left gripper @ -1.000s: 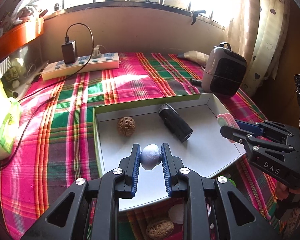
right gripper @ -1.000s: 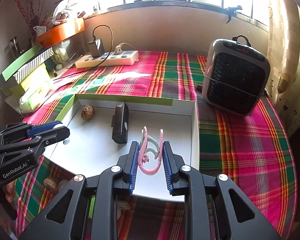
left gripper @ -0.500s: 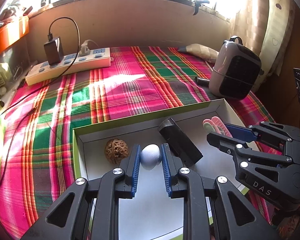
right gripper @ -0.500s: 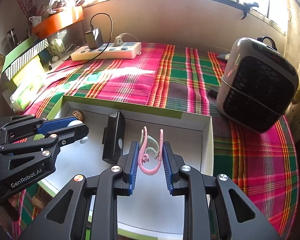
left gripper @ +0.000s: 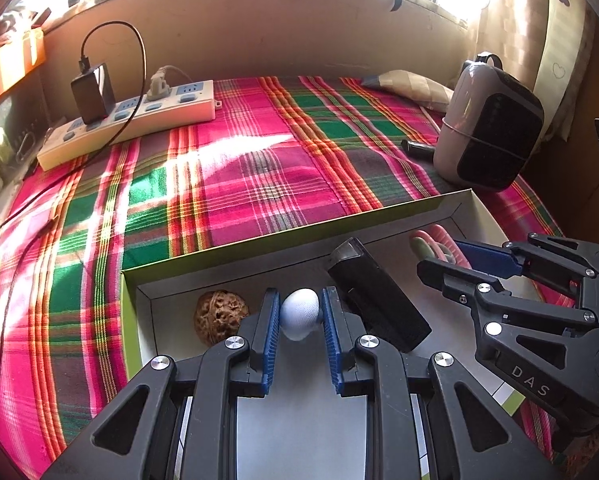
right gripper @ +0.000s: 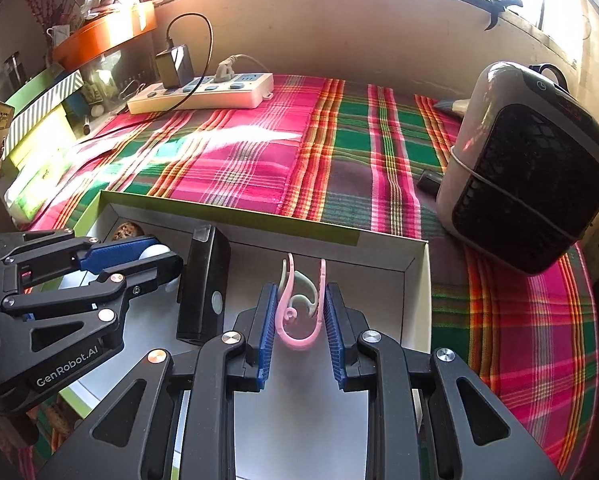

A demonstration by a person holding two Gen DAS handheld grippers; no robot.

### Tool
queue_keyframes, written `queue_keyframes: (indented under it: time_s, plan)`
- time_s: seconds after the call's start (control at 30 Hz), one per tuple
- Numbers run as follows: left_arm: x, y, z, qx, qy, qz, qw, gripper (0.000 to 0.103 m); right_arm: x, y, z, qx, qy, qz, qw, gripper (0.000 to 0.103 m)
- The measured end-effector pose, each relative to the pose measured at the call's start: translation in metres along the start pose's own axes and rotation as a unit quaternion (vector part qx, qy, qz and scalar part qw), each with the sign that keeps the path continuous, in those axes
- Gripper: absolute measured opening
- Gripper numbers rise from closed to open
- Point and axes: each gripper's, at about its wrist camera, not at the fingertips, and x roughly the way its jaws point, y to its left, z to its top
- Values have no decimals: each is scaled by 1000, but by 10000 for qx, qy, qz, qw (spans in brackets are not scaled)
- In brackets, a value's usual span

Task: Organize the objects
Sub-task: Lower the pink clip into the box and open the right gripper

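Left tongs (left gripper: 299,316) clamped on white egg (left gripper: 299,314), hovering over box (left gripper: 399,210) beside walnut (left gripper: 219,316). Right tongs (right gripper: 299,312) pinching pink hooks (right gripper: 299,316) over same box. Risk: egg rolling on release into black case (left gripper: 379,300); hooks snagging on pads.

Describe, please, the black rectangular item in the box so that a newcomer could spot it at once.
Start at the shallow white box on the plaid cloth. The black rectangular block lies on its floor between the two grippers. Unlike the round brown walnut nearby, it is long, flat-sided and glossy black.
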Motion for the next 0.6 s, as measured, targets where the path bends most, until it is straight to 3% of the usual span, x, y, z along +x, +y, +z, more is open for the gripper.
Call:
queue_keyframes:
  time_s: [0.6]
  plan:
    - [3, -2, 2, 33, 8, 54, 10000, 20, 7, 0, 0, 17, 76, -79, 9999, 25]
